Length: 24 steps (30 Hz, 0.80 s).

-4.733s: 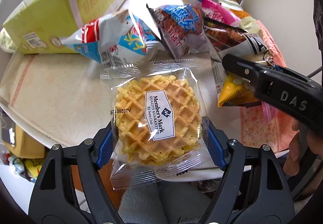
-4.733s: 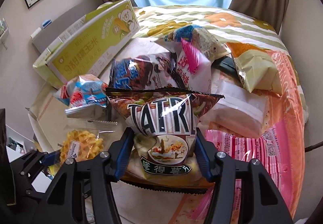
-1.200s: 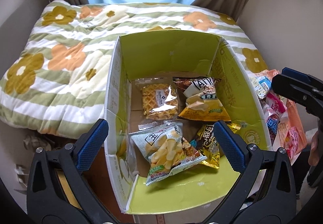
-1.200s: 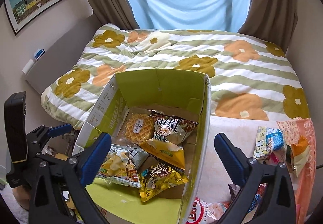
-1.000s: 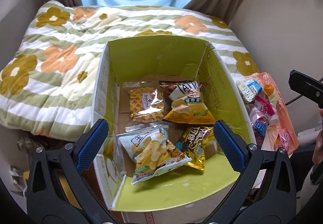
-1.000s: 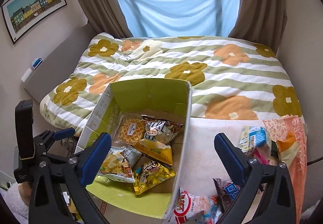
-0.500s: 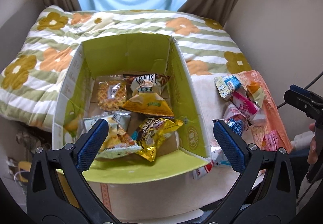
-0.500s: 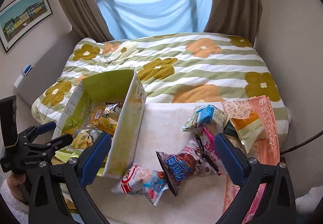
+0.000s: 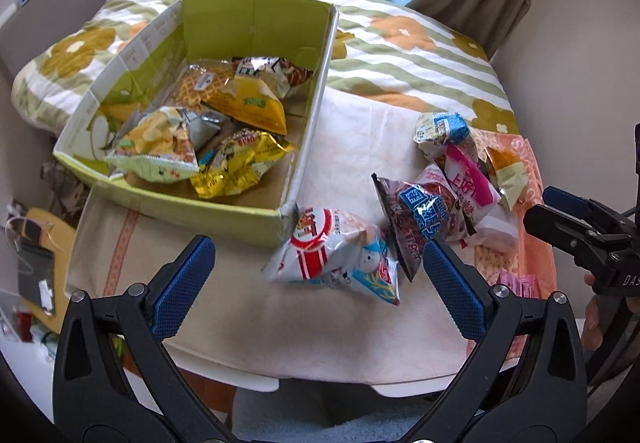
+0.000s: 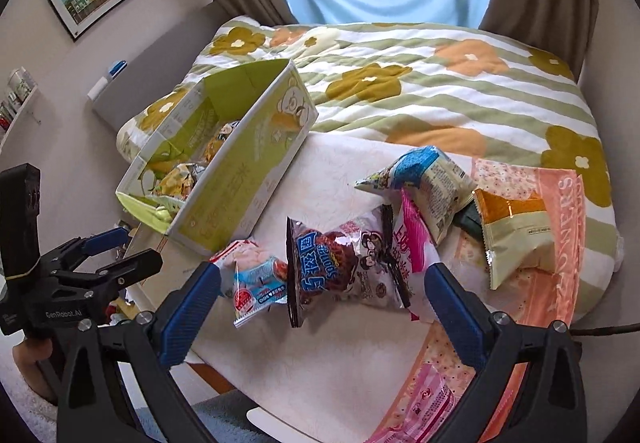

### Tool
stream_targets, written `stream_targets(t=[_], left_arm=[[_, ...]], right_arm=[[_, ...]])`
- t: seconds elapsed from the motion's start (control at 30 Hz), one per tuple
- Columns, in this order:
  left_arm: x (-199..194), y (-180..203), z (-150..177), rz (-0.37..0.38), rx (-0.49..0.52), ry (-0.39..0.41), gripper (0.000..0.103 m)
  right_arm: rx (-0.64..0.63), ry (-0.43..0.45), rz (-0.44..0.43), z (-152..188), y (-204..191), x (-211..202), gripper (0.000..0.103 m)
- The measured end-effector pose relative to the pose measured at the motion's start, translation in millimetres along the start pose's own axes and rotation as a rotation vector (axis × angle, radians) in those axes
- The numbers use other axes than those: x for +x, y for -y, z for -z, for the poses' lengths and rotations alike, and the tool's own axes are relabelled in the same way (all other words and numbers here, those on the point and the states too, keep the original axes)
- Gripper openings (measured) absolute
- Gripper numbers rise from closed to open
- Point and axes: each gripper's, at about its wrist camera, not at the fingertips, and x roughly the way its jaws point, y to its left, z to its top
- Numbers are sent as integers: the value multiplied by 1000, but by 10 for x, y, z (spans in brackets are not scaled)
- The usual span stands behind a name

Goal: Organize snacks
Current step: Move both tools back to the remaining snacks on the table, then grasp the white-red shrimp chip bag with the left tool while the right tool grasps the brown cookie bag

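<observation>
A green cardboard box [image 9: 308, 91] [image 10: 256, 171] on the table holds several snack bags, among them a waffle pack [image 9: 196, 85] and a yellow chip bag [image 9: 244, 103]. Loose bags lie to its right: a red-white-blue bag [image 9: 336, 255] [image 10: 256, 279], a dark bag with blue print [image 9: 420, 215] [image 10: 332, 267], a pink-white bag [image 9: 468, 179], a blue-white bag [image 9: 440, 131] [image 10: 420, 179] and an orange-cream bag [image 10: 516, 231]. My left gripper [image 9: 316, 279] is open and empty above the red-white-blue bag. My right gripper [image 10: 320, 303] is open and empty above the dark bag.
The table [image 9: 248, 307] has a cream cloth and a pink printed cloth [image 10: 552, 283] on its right side. A bed with a flowered quilt [image 10: 440, 83] stands behind it. The table's front edge is near both grippers. Clutter lies on the floor [image 9: 32, 267] at left.
Earlier each gripper held a snack; those now lie in the box. Both grippers are open and have swung right from over the box to the loose bags.
</observation>
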Motion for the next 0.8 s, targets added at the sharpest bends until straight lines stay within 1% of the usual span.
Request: stream_targets(t=[0.13, 0.27, 0.43, 0.6, 0.67, 0.73, 0.77, 0.8], left_arm=[[199, 63, 68, -19, -22, -25, 103], [457, 74, 82, -20, -38, -51, 103], [754, 92, 136, -39, -38, -84, 103], [958, 100, 209, -26, -41, -96, 103], [1006, 114, 227, -48, -31, -92, 103], [1029, 113, 241, -50, -25, -87, 103], [1039, 109, 247, -43, -28, -82, 102], [1044, 96, 255, -40, -33, -80, 99]], right_arm=[[0, -42, -52, 29, 89, 191, 102], [-11, -71, -75, 38, 107, 388, 102], [2, -105, -113, 13, 122, 623, 102], [3, -140, -108, 8, 119, 836, 102], [11, -153, -106, 9, 139, 914, 102], [13, -161, -97, -2, 160, 972, 102], [10, -161, -88, -10, 167, 989, 102], [4, -161, -76, -18, 166, 1000, 102]])
